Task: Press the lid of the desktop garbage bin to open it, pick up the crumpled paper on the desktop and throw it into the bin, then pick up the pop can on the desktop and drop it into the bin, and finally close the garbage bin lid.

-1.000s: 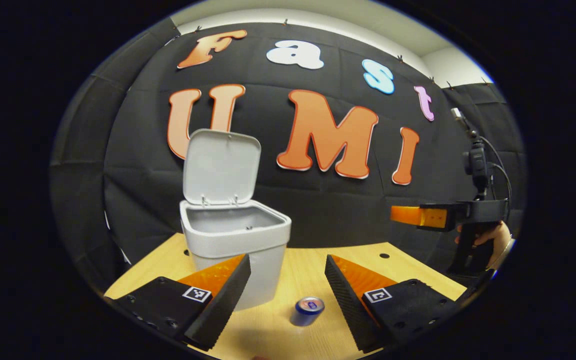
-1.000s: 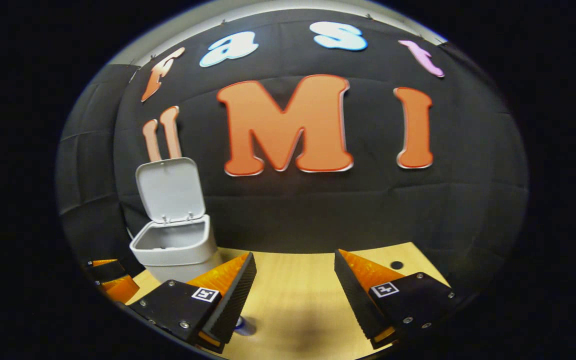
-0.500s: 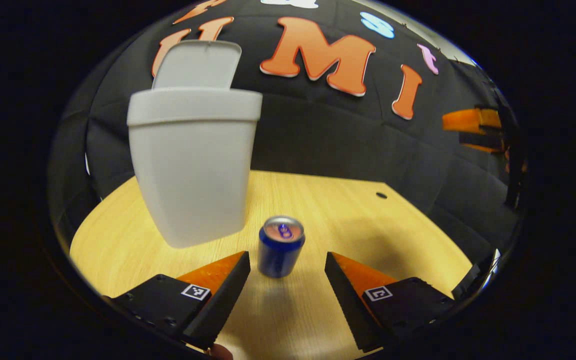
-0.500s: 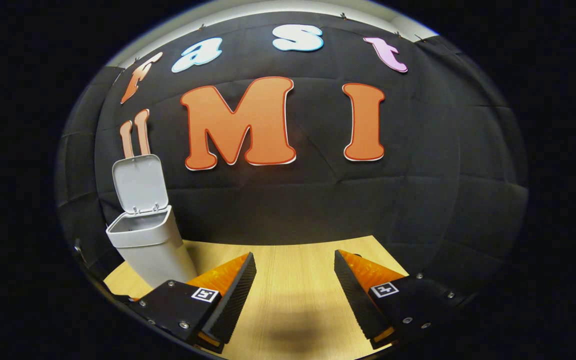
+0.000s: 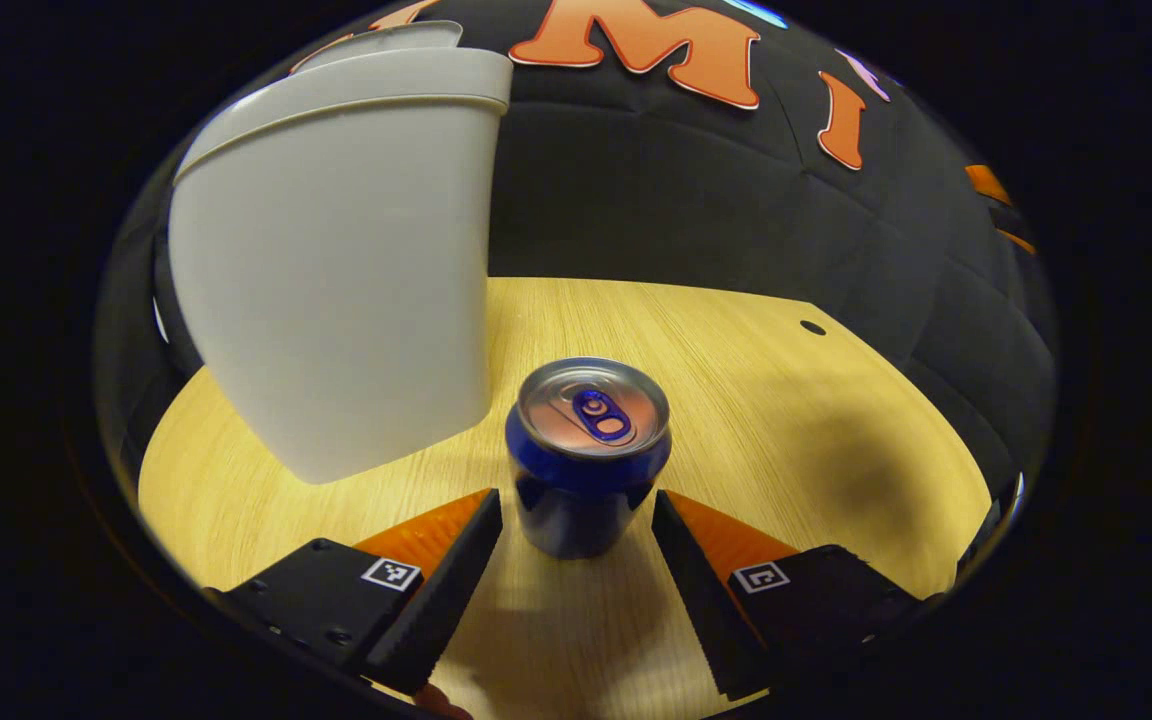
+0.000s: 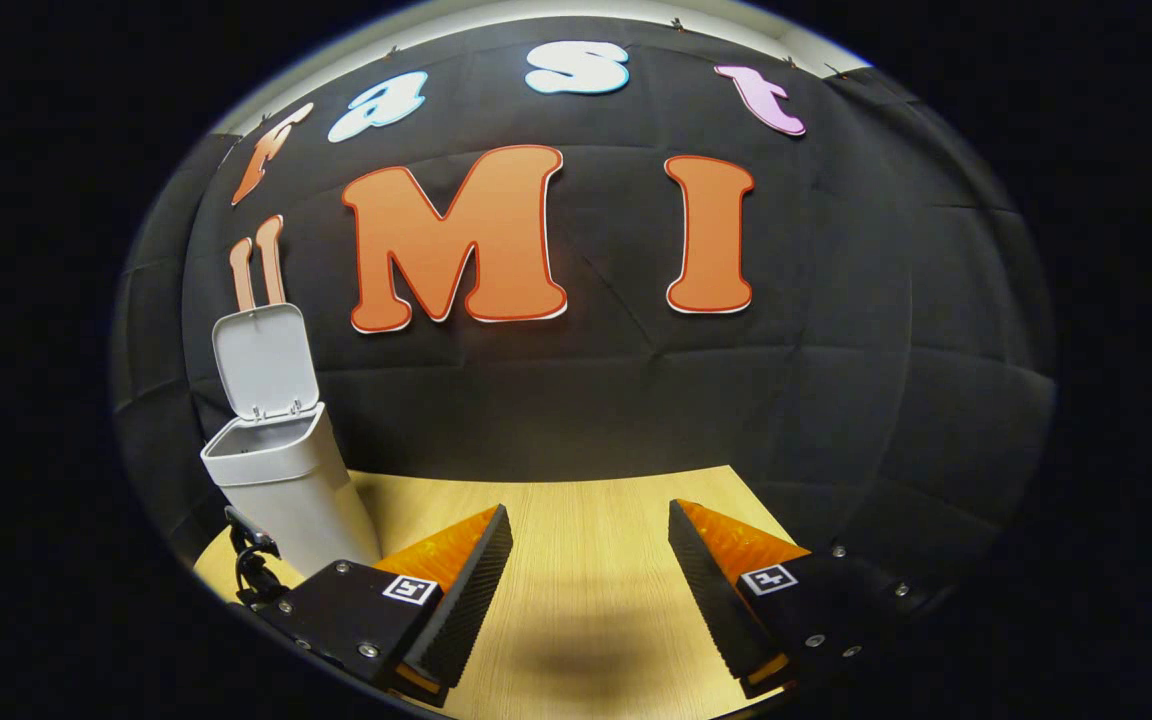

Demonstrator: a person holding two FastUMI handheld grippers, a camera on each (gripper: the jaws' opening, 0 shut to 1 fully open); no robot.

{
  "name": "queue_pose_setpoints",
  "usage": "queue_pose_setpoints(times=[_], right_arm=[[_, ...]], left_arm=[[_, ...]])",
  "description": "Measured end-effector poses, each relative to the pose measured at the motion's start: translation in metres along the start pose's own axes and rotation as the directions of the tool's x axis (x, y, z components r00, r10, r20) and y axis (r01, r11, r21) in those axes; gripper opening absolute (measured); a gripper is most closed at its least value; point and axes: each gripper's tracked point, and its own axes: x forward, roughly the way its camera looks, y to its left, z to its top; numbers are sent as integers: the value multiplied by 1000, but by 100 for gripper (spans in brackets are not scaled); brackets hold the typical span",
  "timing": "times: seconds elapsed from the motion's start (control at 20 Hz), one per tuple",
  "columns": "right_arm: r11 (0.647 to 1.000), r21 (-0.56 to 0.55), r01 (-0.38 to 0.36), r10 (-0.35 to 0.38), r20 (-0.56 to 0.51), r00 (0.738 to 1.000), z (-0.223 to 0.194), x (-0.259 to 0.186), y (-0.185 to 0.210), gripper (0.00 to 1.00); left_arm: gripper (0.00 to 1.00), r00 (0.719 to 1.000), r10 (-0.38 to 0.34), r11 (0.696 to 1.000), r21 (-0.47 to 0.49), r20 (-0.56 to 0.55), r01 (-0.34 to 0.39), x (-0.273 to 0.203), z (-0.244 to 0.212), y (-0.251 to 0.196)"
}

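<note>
A blue pop can [image 5: 586, 455] with a silver top stands upright on the wooden desktop [image 5: 736, 400], right between the tips of my left gripper [image 5: 576, 515]. That gripper is open, its fingers flanking the can's base without pressing it. The grey garbage bin [image 5: 336, 260] rises close on the left of the can. In the right gripper view the bin [image 6: 281, 480] stands far left with its lid [image 6: 264, 362] raised upright. My right gripper [image 6: 588, 540] hovers open above bare desktop, holding nothing.
A small round hole [image 5: 812, 327] marks the desktop at the far right. The black cloth wall closes the back of the desk. Part of the other gripper [image 5: 991, 195] shows at the upper right edge of the left gripper view.
My left gripper dropped and closed in on the can, which now sits between its fingertips. The right gripper swung a little to the right, so the bin drifted leftward in its view.
</note>
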Motion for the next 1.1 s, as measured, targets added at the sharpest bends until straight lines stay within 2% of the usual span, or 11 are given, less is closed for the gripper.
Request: queue_pose_setpoints(times=[0.25, 0.35, 0.4, 0.7, 0.8, 0.9, 1.0, 1.1], right_arm=[[1000, -12, 7, -8, -26, 1000, -6, 3, -2, 94], [1000, -21, 8, -9, -25, 1000, -6, 3, -2, 94], [1000, -25, 8, -9, -23, 1000, -5, 2, 0, 94], [1000, -1, -15, 15, -4, 1000, 5, 0, 10, 94], [999, 16, -34, 34, 7, 999, 10, 0, 17, 94], [998, 33, -57, 56, 17, 998, 15, 0, 26, 94], [996, 46, -76, 74, 42, 996, 24, 0, 34, 94], [995, 48, -93, 90, 58, 994, 29, 1, 41, 94]], left_arm=[[97, 1000, 14, 1000, 5, -3, -14, 4, 3, -1], [89, 1000, 16, 1000, -10, 13, -16, -5, 11, -2], [83, 1000, 2, 1000, -27, 25, -1, -12, 19, -6], [83, 993, -7, 997, -71, 116, 16, -93, 101, 0], [82, 975, 24, 997, -80, 220, -6, -126, 149, 9], [81, 962, 86, 992, -112, 259, -59, -155, 192, 30], [81, 937, 130, 983, -169, 324, -77, -187, 233, 48], [81, 914, 195, 972, -192, 357, -132, -194, 273, 81]])
